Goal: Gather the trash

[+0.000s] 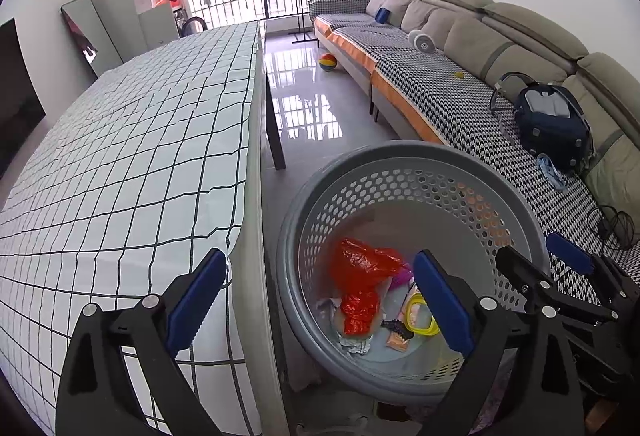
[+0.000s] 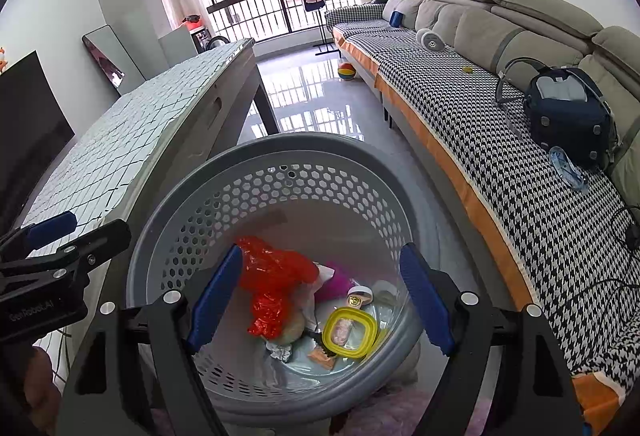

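Note:
A grey perforated basket (image 1: pixel 404 155) (image 2: pixel 288 145) stands on the floor between the table and the sofa. Inside lie a red plastic bag (image 1: pixel 360 276) (image 2: pixel 272 276), a yellow-rimmed container (image 1: pixel 420 312) (image 2: pixel 350 328), crumpled paper (image 2: pixel 282 350) and small wrappers (image 2: pixel 320 356). My left gripper (image 1: pixel 320 300) is open and empty, straddling the table's edge and the basket's left rim. My right gripper (image 2: pixel 320 300) is open and empty, directly above the basket's mouth. Each gripper shows in the other's view: the right one (image 1: pixel 560 268), the left one (image 2: pixel 68 232).
A table with a white grid cloth (image 1: pixel 132 163) (image 2: pixel 120 143) lies on the left. A long sofa with a houndstooth cover (image 1: pixel 460 107) (image 2: pixel 520 163) runs along the right, bearing a dark backpack (image 1: pixel 552 123) (image 2: pixel 568 111), cables and small items. A ball (image 1: pixel 328 61) sits on the glossy floor.

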A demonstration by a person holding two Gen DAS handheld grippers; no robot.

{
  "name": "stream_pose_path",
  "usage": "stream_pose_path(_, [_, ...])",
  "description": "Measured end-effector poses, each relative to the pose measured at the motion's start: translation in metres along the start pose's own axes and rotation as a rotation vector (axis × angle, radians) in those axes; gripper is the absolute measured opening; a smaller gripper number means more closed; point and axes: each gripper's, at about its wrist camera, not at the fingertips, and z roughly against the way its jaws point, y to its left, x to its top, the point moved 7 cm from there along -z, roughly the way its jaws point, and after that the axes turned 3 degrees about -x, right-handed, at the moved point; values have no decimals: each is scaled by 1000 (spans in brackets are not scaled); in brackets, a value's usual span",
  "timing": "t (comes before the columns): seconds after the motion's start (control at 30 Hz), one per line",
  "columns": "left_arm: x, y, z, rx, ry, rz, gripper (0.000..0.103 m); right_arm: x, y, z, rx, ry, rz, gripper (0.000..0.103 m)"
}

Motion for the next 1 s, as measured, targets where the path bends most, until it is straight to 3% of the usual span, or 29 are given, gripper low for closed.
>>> stream_pose_path(1.0, [-1, -2, -1, 33, -10, -6, 97, -1, -1, -1, 4, -3, -11, 77])
